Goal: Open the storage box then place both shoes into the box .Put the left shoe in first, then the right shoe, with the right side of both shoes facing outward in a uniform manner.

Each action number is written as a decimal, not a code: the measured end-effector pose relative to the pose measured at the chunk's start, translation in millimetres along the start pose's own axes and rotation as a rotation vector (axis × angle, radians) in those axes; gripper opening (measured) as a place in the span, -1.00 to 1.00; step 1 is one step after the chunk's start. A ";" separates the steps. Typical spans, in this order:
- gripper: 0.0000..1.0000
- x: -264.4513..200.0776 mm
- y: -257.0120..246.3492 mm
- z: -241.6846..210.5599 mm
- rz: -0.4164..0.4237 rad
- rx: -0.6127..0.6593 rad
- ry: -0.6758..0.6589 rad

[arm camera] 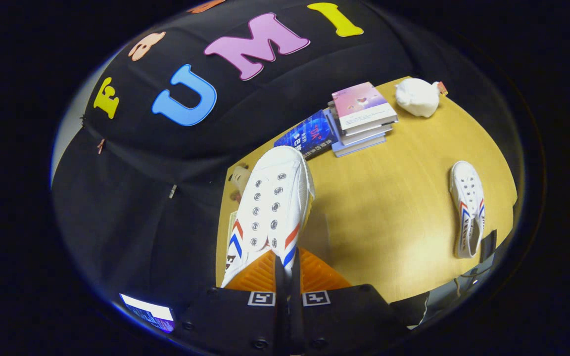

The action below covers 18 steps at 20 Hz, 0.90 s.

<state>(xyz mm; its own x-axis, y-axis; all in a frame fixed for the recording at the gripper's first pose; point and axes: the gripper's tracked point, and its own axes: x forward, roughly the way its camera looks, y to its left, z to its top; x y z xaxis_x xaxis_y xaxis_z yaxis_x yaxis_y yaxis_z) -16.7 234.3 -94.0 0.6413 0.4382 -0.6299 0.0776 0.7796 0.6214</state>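
The gripper [287, 277] pinches a white shoe [270, 202], which blocks the way ahead. Right of that shoe the table [389, 207] lies open up to the second shoe [467, 207]; books [359, 118] and a white plush [417, 97] stand beyond.

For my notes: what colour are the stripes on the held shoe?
Red and blue stripes on the white held shoe, clearest in the gripper view.

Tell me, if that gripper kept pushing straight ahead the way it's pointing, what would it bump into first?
Nothing new at once: the gripper is already shut on the white shoe, which stretches ahead of the fingers. Beyond its toe lie a blue book and the book stack, probably next, though depth is hard to judge.
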 end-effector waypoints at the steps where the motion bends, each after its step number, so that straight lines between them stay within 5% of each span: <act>1: -0.90 7.4 11.6 -6.9 0.017 0.001 0.021; 9: -0.89 70.1 49.8 -81.7 0.022 -0.101 0.195; 18: -0.89 161.4 14.4 -122.4 -0.166 -0.134 0.299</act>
<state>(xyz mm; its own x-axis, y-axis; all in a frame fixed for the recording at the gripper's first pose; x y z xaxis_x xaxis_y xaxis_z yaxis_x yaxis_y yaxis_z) -5.5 371.0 -243.7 0.3750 0.3967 -0.8378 0.0483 0.8942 0.4451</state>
